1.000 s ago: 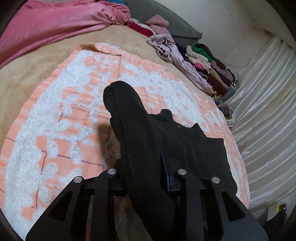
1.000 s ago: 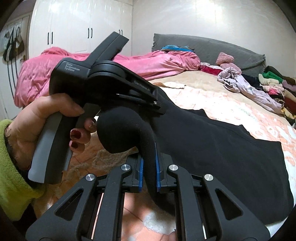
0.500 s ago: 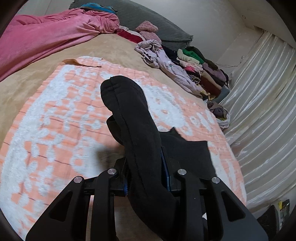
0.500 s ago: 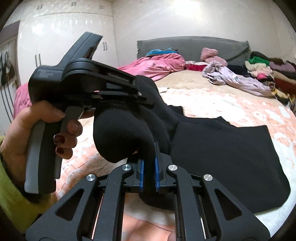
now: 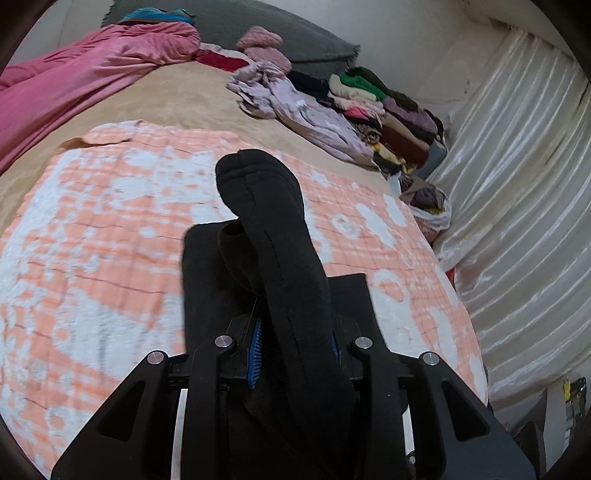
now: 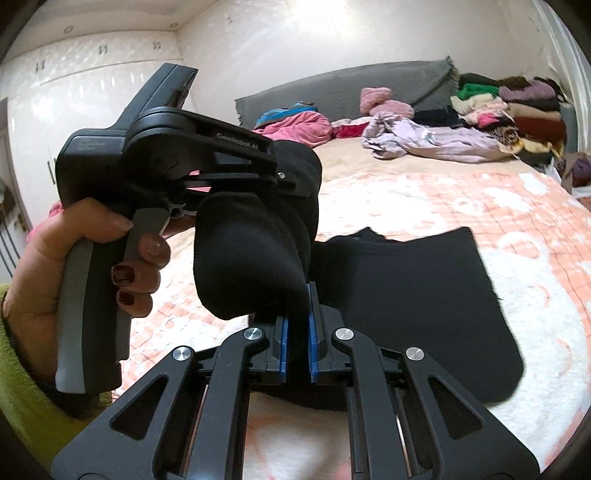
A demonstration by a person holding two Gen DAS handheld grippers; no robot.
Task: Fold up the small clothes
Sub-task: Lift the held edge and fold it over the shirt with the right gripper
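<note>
Peach-and-white bedspread (image 5: 110, 258), thick black fleece garment (image 6: 424, 295) half lifted, both jaws pairs clenched on its bunched edge

The room was a bedroom. A bed (image 5: 192, 96) with a tan cover filled most of both views; an orange and white patterned blanket (image 5: 92, 236) lay spread over its near part. At the far end a grey headboard cushion (image 6: 369, 88) stood against a plain pale wall (image 6: 295, 40). A pink quilt (image 5: 85, 70) was bunched at the far left. Cream pleated curtains (image 5: 517, 177) hung along the right side. White wardrobe doors (image 6: 92, 92) with dark handles stood at the left. Recessed lights (image 6: 68, 28) sat in the ceiling, and a bright glare fell on the far wall.
</note>
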